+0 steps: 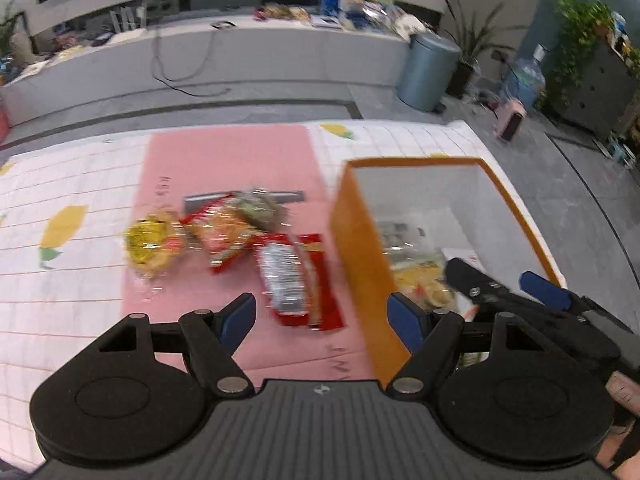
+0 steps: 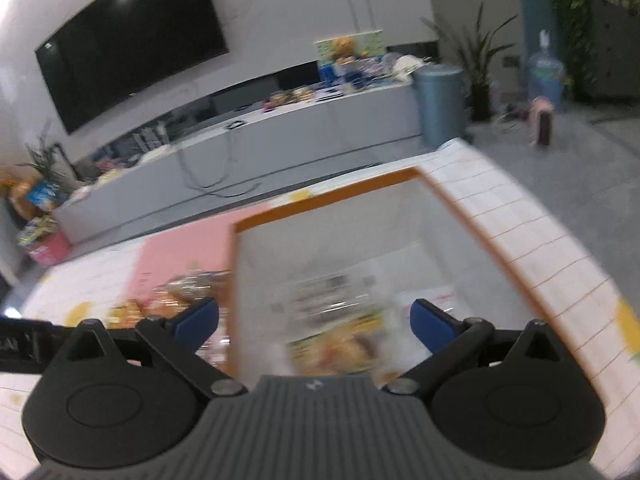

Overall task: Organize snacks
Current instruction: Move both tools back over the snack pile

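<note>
An orange box with a white inside stands on the table, with blurred snack packets lying in it. Left of it, on a pink mat, lie a red packet, a red-and-orange bag and a yellow packet. My left gripper is open and empty, straddling the box's left wall above the red packet. My right gripper is open over the box, with packets below it and nothing held. In the left wrist view the right gripper hangs inside the box.
The table carries a white checked cloth with yellow lemon prints. Beyond it run a long grey bench with clutter, a blue-grey bin, potted plants and a water jug. A dark screen hangs on the wall.
</note>
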The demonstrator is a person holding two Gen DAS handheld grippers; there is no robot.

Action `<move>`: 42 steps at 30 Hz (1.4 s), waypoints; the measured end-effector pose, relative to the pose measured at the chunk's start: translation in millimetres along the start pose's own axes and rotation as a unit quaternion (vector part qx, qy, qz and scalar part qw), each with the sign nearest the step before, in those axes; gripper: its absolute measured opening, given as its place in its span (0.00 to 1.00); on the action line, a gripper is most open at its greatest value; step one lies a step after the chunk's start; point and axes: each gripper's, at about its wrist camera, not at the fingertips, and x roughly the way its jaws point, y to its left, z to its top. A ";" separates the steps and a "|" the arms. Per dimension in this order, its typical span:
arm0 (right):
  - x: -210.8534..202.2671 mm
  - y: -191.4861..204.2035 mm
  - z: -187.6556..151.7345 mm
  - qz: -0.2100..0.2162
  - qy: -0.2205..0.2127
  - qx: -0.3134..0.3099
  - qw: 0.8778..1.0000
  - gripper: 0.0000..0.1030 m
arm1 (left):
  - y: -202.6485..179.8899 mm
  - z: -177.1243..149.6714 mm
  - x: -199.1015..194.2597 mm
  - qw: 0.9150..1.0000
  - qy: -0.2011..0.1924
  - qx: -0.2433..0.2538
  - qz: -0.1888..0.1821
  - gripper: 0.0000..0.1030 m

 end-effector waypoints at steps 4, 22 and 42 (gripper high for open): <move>-10.5 23.9 -4.4 0.010 -0.045 -0.002 0.999 0.97 | 33.0 -10.4 -14.6 0.999 -0.019 -0.013 0.025 0.85; 41.8 122.8 -71.1 0.049 -0.095 -0.098 0.990 0.91 | 159.2 -72.3 21.9 0.988 -0.021 -0.151 0.017 0.85; 135.0 152.4 -123.3 -0.096 -0.087 -0.261 0.957 0.79 | 184.1 -92.0 97.7 0.991 -0.011 -0.130 -0.022 0.85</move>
